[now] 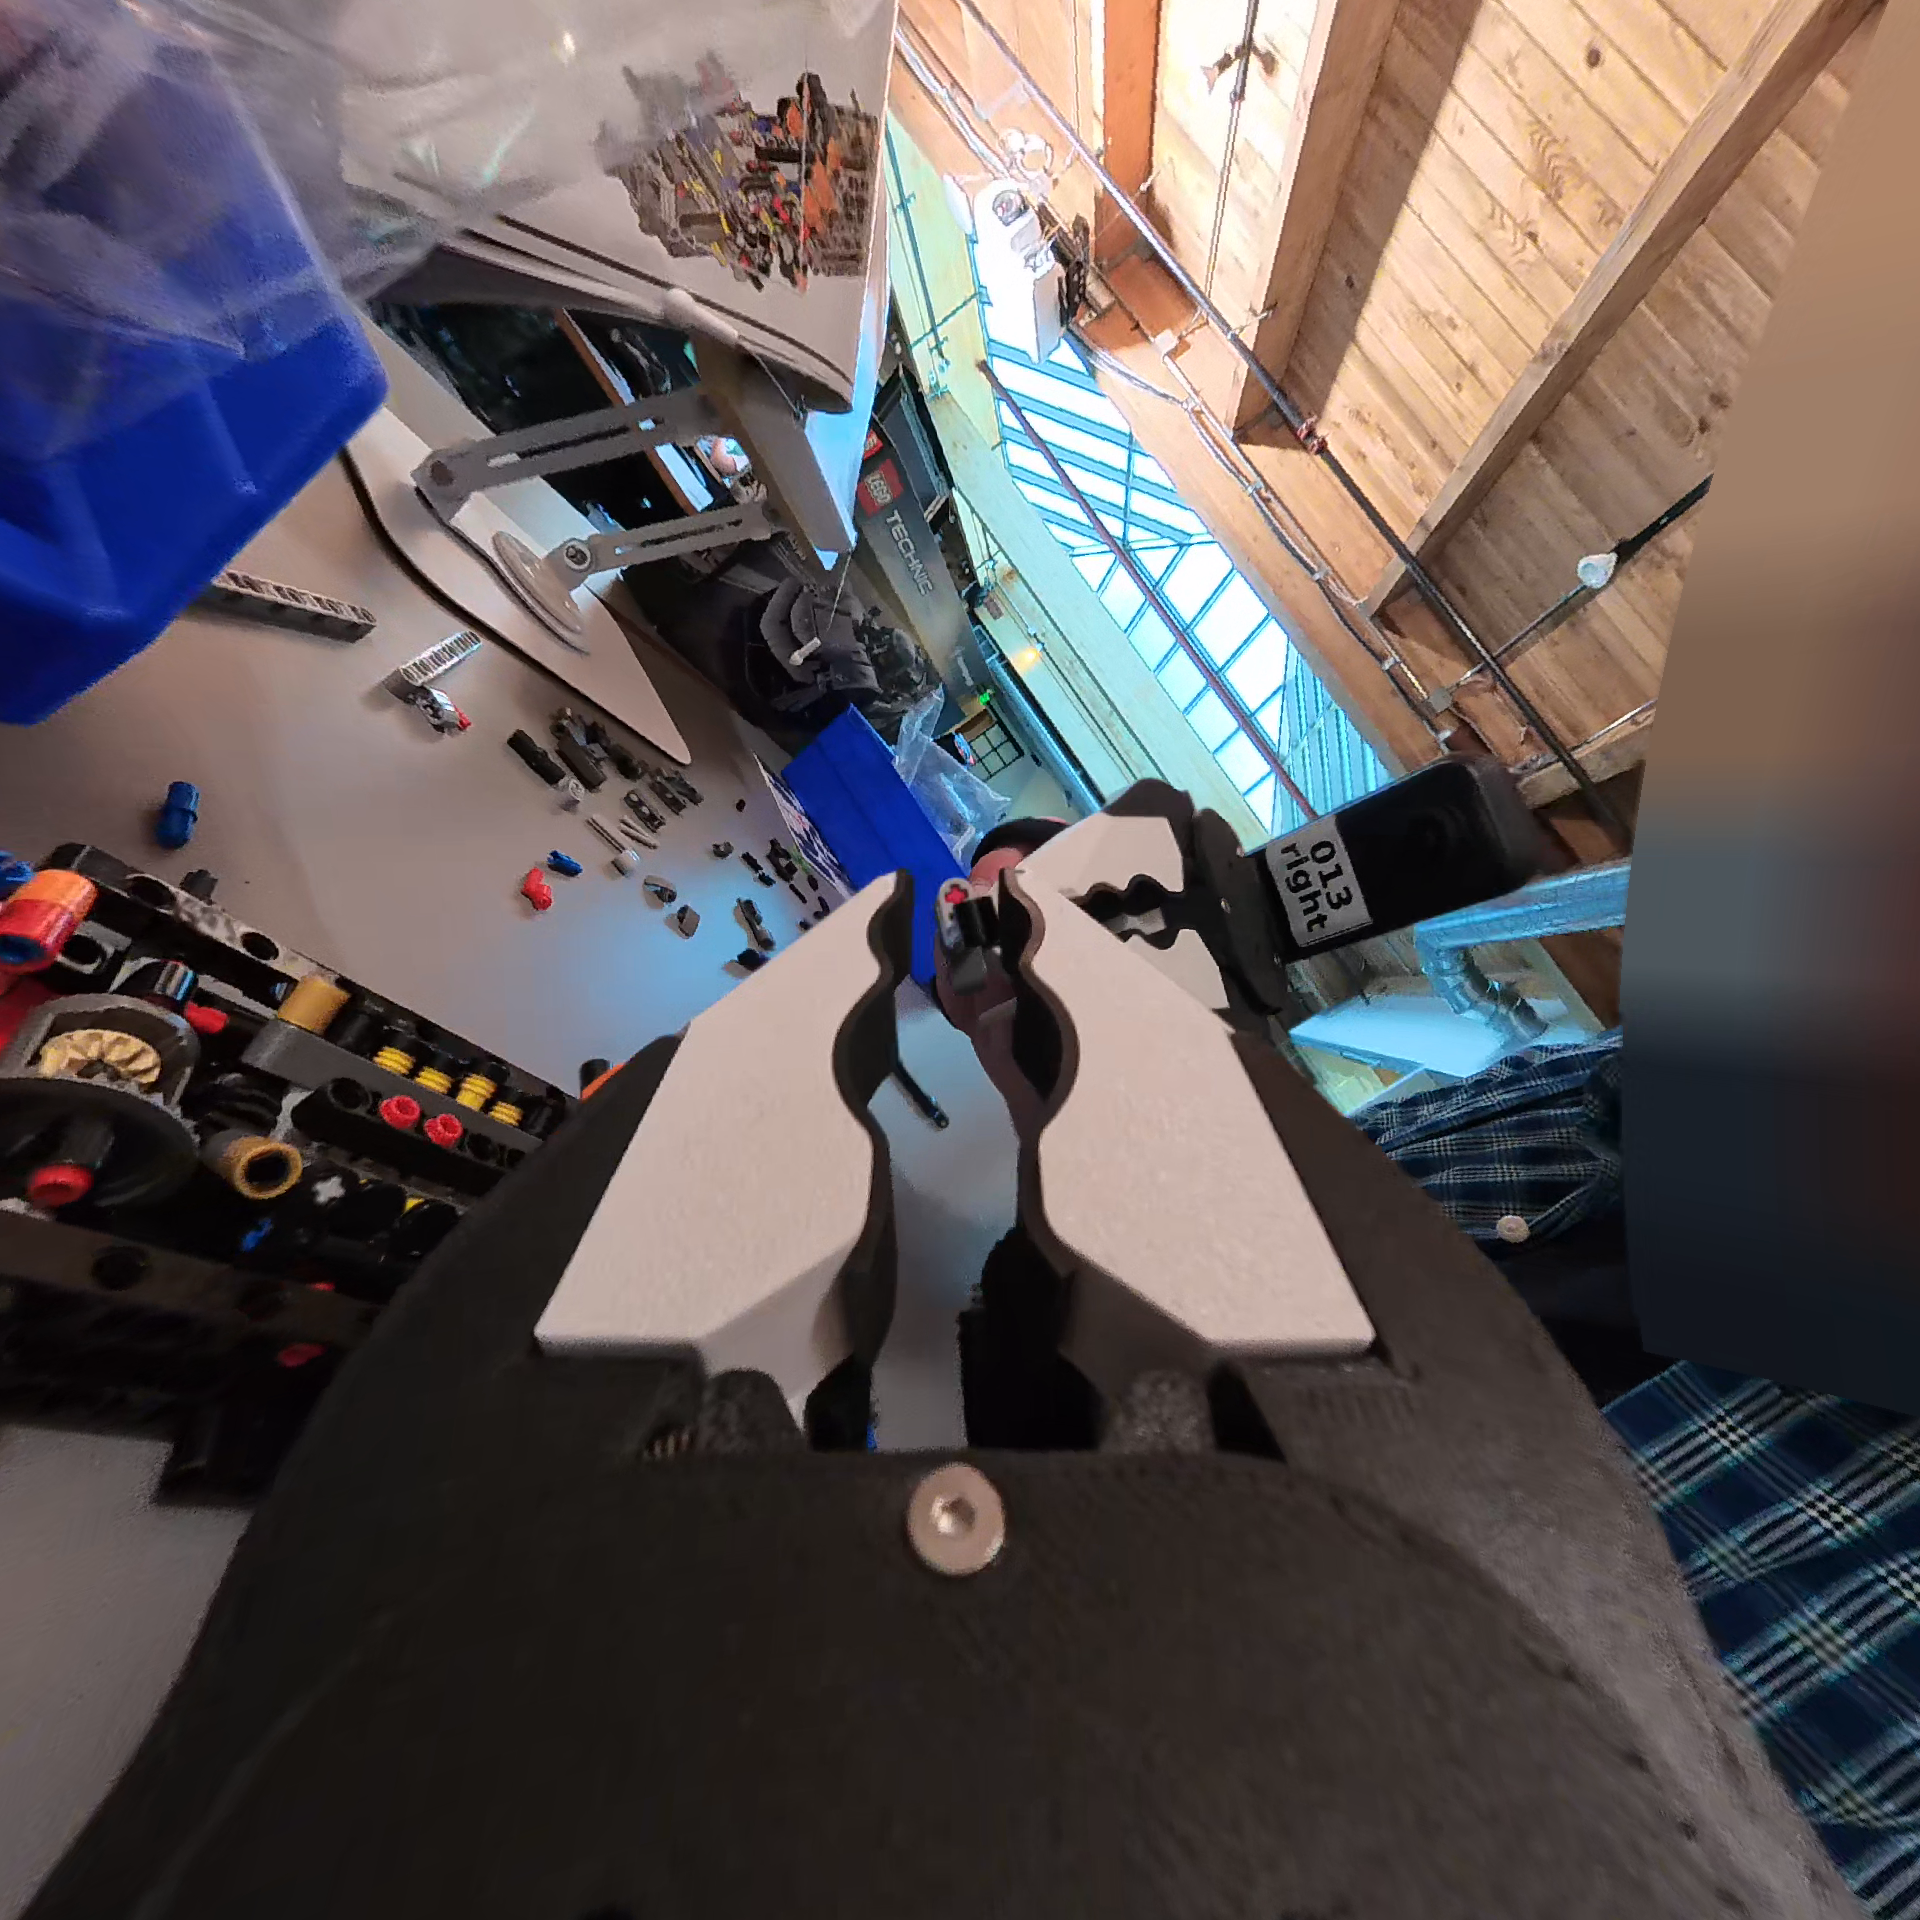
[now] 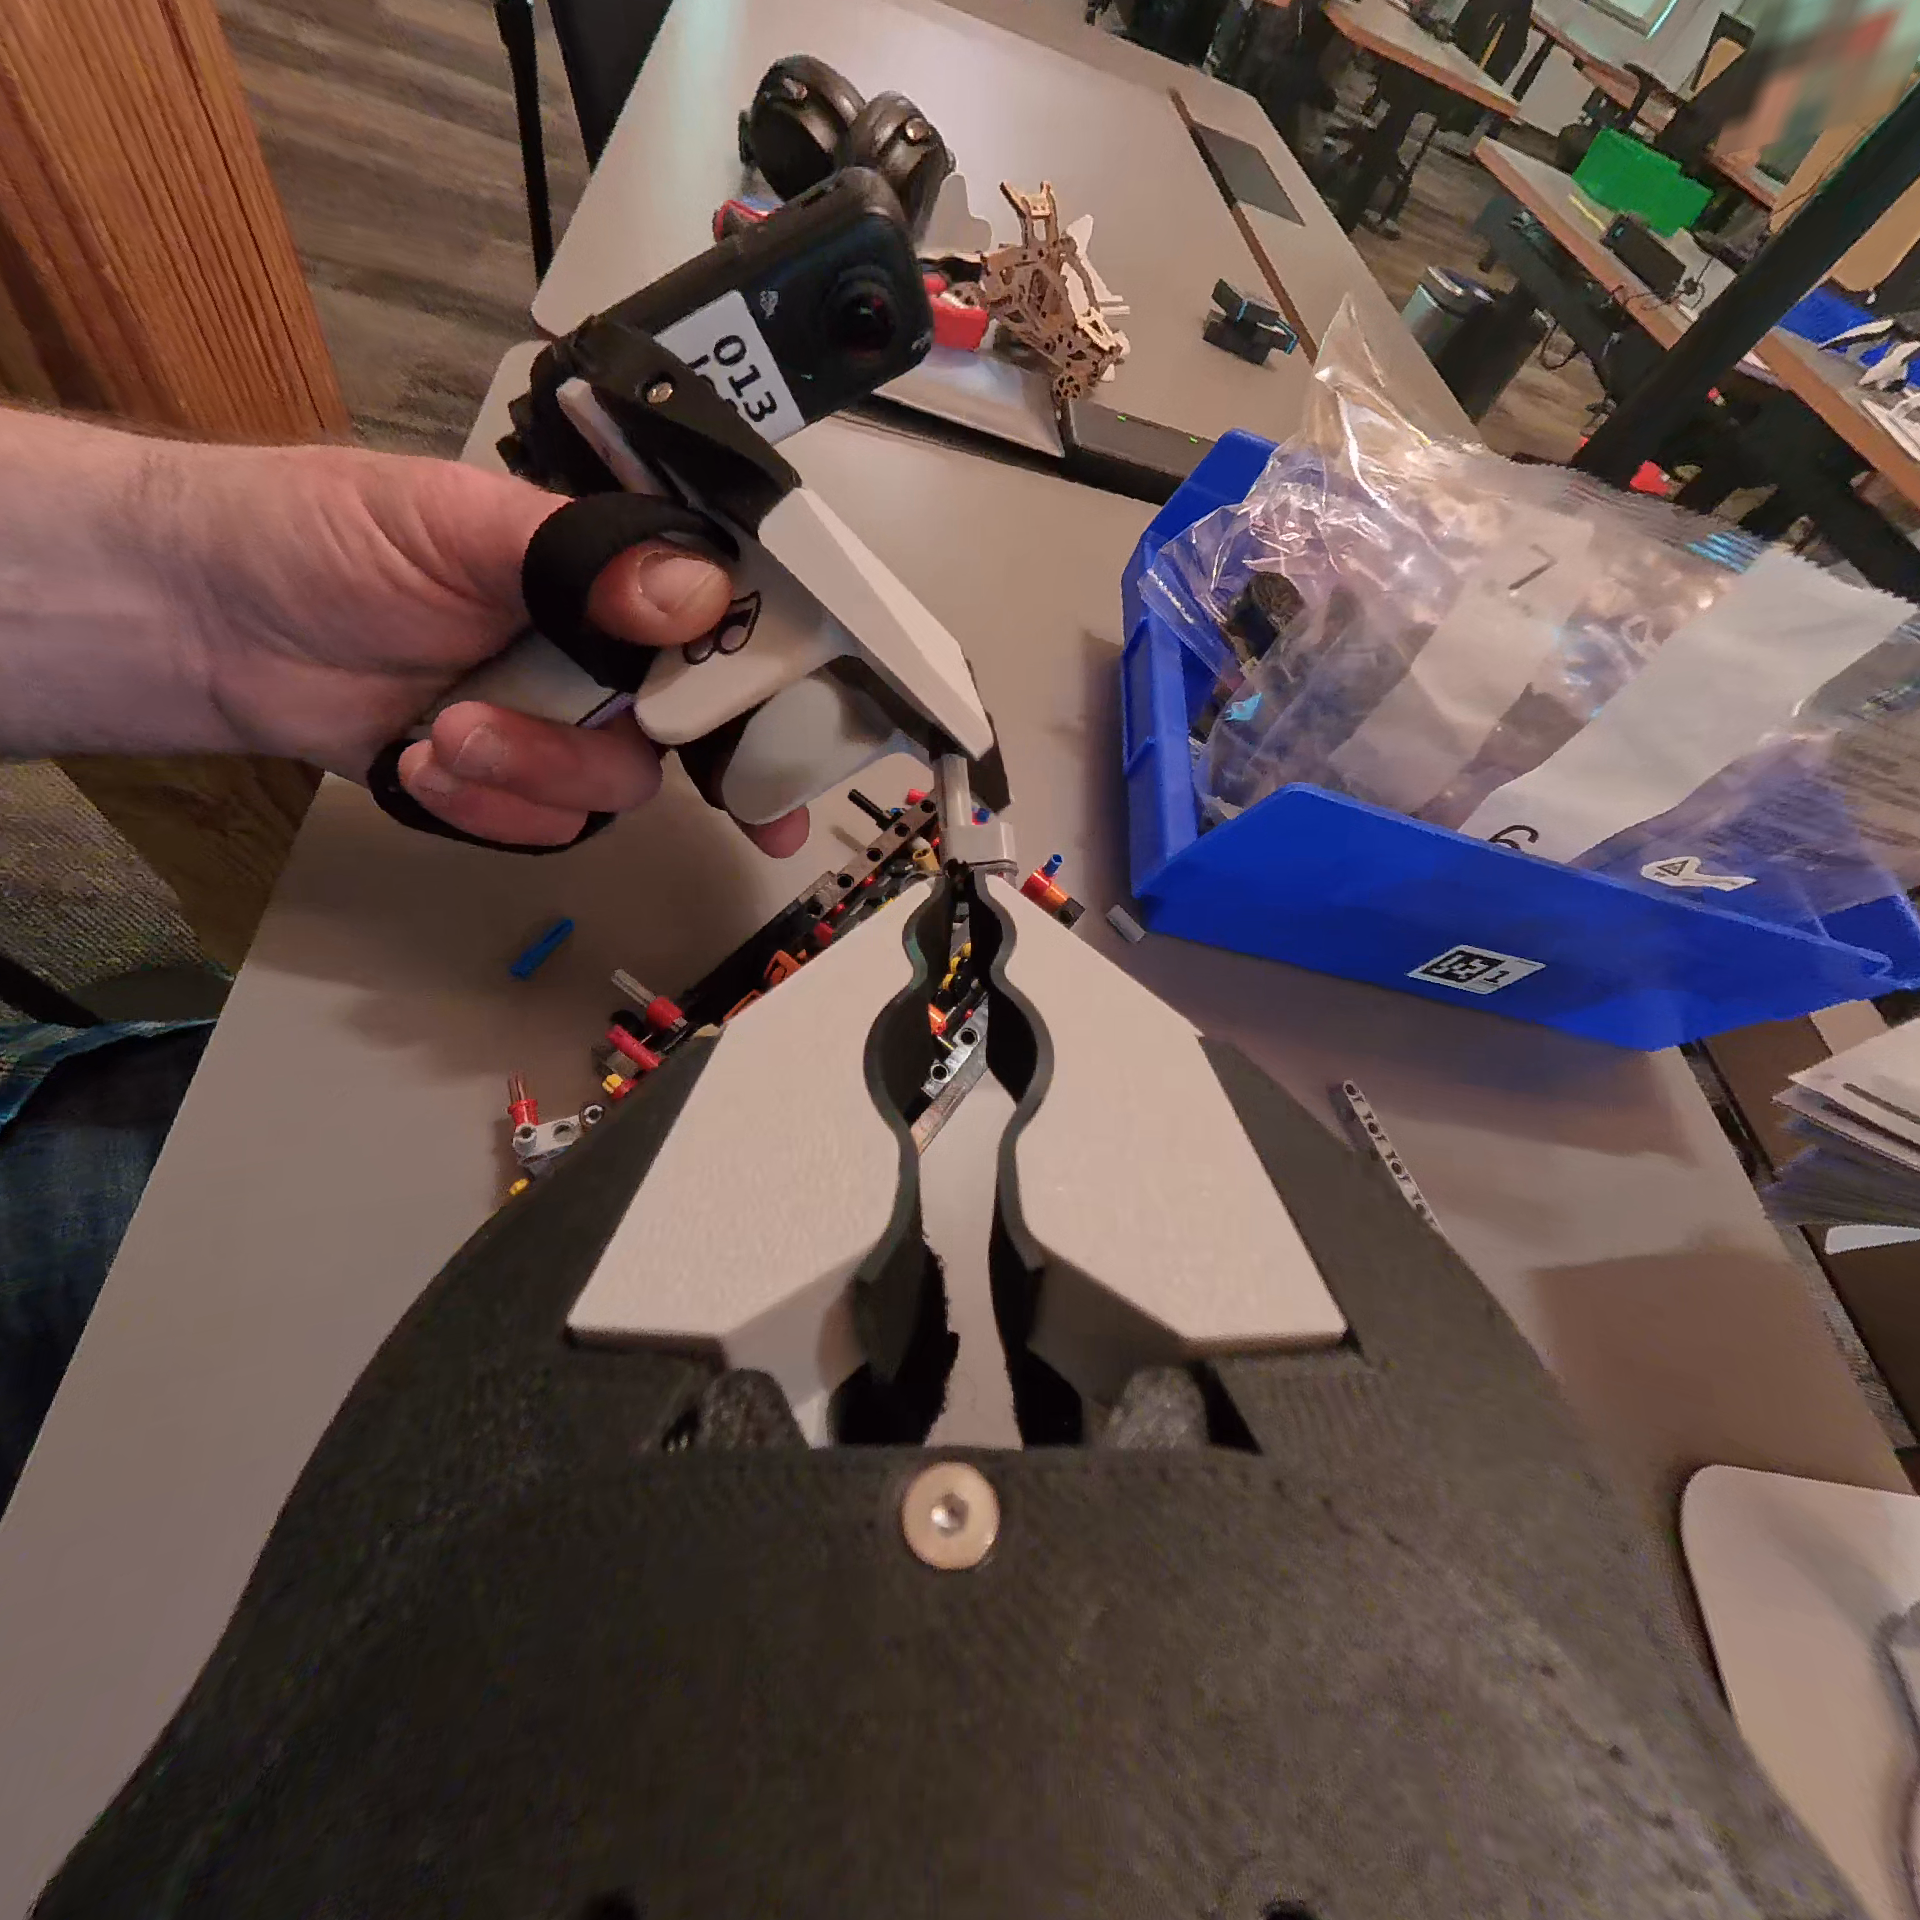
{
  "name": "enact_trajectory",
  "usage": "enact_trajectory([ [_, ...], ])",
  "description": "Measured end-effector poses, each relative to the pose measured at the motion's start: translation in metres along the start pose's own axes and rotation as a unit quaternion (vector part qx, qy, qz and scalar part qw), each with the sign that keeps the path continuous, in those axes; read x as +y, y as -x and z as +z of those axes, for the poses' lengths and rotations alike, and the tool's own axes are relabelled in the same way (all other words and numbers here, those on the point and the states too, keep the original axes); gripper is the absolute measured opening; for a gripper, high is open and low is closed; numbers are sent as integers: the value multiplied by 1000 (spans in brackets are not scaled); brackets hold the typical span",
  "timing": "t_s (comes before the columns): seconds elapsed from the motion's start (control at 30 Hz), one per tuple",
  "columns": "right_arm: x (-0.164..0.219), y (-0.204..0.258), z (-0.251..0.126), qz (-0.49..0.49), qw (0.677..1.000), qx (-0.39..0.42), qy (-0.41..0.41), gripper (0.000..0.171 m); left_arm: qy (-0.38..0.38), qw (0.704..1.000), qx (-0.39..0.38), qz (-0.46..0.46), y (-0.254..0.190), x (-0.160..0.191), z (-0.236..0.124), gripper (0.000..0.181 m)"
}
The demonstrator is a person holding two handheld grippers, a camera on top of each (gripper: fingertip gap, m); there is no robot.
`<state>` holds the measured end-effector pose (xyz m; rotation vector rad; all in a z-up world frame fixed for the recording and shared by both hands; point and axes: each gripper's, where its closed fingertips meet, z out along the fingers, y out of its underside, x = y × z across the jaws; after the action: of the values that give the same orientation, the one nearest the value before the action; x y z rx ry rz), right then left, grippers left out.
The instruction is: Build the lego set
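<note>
While the blue plastic bin (image 2: pixel 1351 894) sits on the grey counter (image 2: pixel 312 1143), it holds a heap of crinkled clear bags (image 2: pixel 1455 644) with small dark parts inside (their contents are too blurred to sort). Just beside the bin's front corner, raised above the counter, the two grippers meet tip to tip. The left gripper (image 1: pixel 954 883), held in a bare hand (image 2: pixel 364 623), is nearly closed, its wavy black-lined fingers pinching a small grey and black piece (image 1: pixel 961 920). The right gripper (image 2: pixel 961 883) is closed to a narrow slit and seems to nip the same piece from the other end. Below them, near the bin, lies the half-built model (image 1: pixel 260 1091), a long black beam frame studded with red, yellow and tan pins and a ribbed gear. Loose pins (image 1: pixel 623 831) lie scattered on the counter farther from the bin.
</note>
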<state>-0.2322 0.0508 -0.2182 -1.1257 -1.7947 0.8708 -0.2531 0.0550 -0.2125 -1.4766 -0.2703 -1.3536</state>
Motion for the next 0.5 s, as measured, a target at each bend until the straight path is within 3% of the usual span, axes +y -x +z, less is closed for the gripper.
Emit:
enact_trajectory([
  [0.5,-3,-7,-14,-83,996,32,22,0,31,999,16,7,-12,4,4,15],
])
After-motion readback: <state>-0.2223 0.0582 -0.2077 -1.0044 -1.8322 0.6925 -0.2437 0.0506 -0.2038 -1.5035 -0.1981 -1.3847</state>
